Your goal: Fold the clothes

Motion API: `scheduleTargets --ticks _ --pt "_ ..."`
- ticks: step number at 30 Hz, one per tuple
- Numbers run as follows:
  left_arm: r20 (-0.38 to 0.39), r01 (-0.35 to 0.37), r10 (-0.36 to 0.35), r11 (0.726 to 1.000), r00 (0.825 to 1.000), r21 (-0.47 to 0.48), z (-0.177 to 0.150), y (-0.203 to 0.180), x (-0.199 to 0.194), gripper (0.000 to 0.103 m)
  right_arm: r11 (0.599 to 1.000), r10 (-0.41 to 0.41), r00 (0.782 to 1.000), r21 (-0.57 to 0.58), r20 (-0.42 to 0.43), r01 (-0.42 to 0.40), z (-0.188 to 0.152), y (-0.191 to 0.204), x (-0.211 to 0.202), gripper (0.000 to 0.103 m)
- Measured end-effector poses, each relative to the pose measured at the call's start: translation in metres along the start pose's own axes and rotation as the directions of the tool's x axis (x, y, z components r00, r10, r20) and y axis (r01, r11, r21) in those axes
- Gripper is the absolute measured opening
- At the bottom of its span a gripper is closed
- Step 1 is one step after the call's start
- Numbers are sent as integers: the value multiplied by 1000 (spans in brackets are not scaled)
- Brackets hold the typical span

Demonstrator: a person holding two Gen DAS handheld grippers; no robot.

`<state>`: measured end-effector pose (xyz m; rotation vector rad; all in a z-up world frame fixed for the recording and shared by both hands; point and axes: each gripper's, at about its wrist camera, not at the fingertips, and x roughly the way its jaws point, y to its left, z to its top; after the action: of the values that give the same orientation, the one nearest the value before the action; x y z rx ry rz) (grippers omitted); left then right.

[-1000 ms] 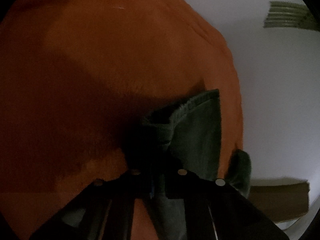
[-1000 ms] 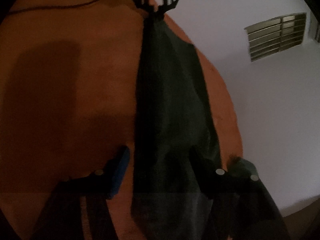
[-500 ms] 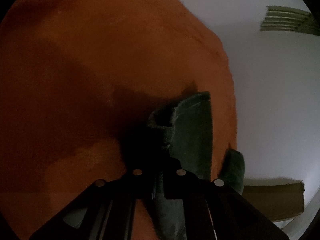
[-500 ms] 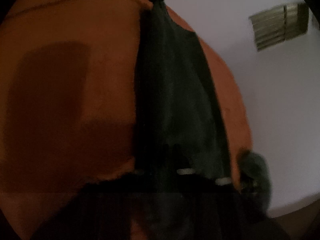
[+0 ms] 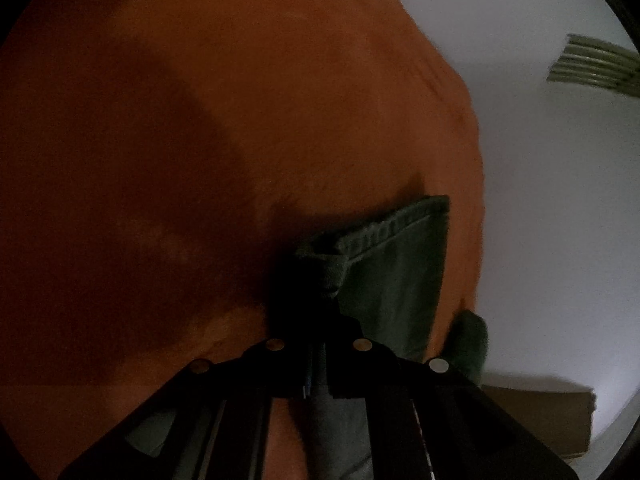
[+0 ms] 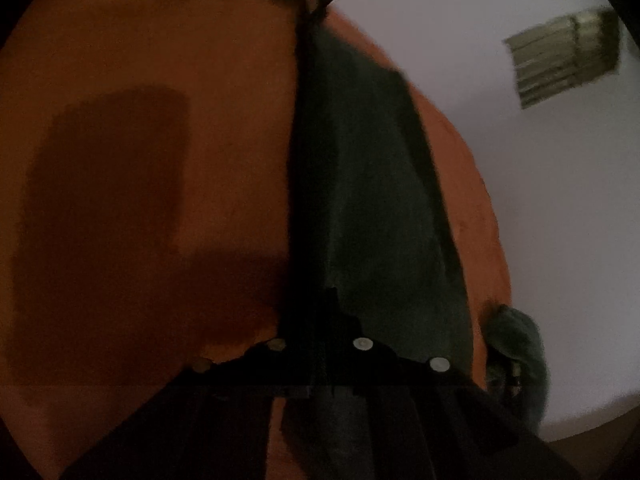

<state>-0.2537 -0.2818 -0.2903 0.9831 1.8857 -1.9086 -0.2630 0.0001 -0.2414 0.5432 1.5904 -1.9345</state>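
Left gripper (image 5: 318, 344): jaws pressed together, pinching dark green garment (image 5: 392, 276). Right gripper (image 6: 320, 344): jaws likewise pinching garment. No legible writing.

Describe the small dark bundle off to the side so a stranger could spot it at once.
Start at the orange surface that fills the view. Follow its right edge, past the long dark green garment stretched between both grippers. There a small dark green bundle lies alone at the edge, crumpled and ungripped.

Far end of dark garment (image 6: 360, 184) motion-blurred, lower end cut off
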Motion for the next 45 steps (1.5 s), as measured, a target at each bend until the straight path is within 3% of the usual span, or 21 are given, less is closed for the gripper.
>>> scheduleTargets --ticks 1,4,7,10,12,15,17,20,23,26,27,28,29,31,34,37,39,40,41,43,45 --pt "7 8 -8 1000 1000 -3 -4 -1 -10 6 999 -29 1000 -39 7 29 1 4 -2 17" --pt "33 26 -26 1000 999 -1 -17 -7 -40 6 1000 -12 1000 28 24 11 -4 -8 -25 33" --pt "52 4 -13 985 999 173 -54 -41 -72 6 947 6 1000 322 -9 -3 -35 -56 -55 34" --pt "-35 -2 17 931 999 366 -91 -84 -59 6 831 18 998 556 -64 20 -88 -89 -76 34" --pt "-98 4 50 874 994 486 -118 -105 -38 6 784 -19 986 609 -165 117 -129 -93 -81 34" --pt "-140 -20 122 821 983 570 -146 -118 7 6 791 -62 936 555 -346 257 -179 -79 -77 34" --pt "-147 -68 195 794 970 604 -159 -120 42 6 830 -97 897 462 -432 312 -200 -67 -72 45" --pt "-131 -135 264 788 956 601 -165 -112 74 6 877 -136 879 358 -456 322 -206 -44 -70 53" --pt "-103 -167 278 791 955 588 -168 -100 76 6 878 -186 881 329 -434 347 -206 -34 -74 53" --pt "-72 -176 283 757 956 630 -171 -90 58 6 880 -269 850 243 -453 408 -205 -30 -57 53" --pt "-72 -174 280 758 957 629 -167 -87 55 6 889 -280 833 200 -477 413 -209 -30 -45 53" --pt "-74 -171 274 765 959 621 -164 -85 55 6 896 -291 816 156 -499 416 -212 -29 -32 47" --pt "-76 -168 269 773 960 612 -161 -84 54 6 902 -304 798 113 -520 417 -215 -28 -20 25" --pt "-79 -162 258 787 963 595 -155 -80 53 6 913 -270 798 120 -539 390 -230 -27 -11 7" --pt "-86 -152 242 809 966 567 -146 -75 53 5 909 -227 822 188 -522 371 -244 -33 -13 7" --pt "-104 -150 239 835 965 529 -141 -68 50 3 866 -159 851 344 -501 364 -243 -61 -23 8" --pt "-72 -188 270 814 960 550 -155 -80 56 3 836 -169 864 396 -474 381 -234 -78 -33 32" --pt "-55 -207 285 803 957 559 -161 -86 59 3 836 -198 870 386 -452 391 -227 -82 -38 56" --pt "-50 -209 289 791 956 575 -171 -93 59 3 848 -235 877 353 -420 396 -218 -81 -41 69" --pt "-93 -137 252 758 963 638 -203 -108 47 3 894 -297 890 226 -346 386 -193 -66 -38 70" --pt "-157 -43 230 679 961 733 -240 -122 43 3 922 -310 900 135 -306 364 -175 -53 -25 70"
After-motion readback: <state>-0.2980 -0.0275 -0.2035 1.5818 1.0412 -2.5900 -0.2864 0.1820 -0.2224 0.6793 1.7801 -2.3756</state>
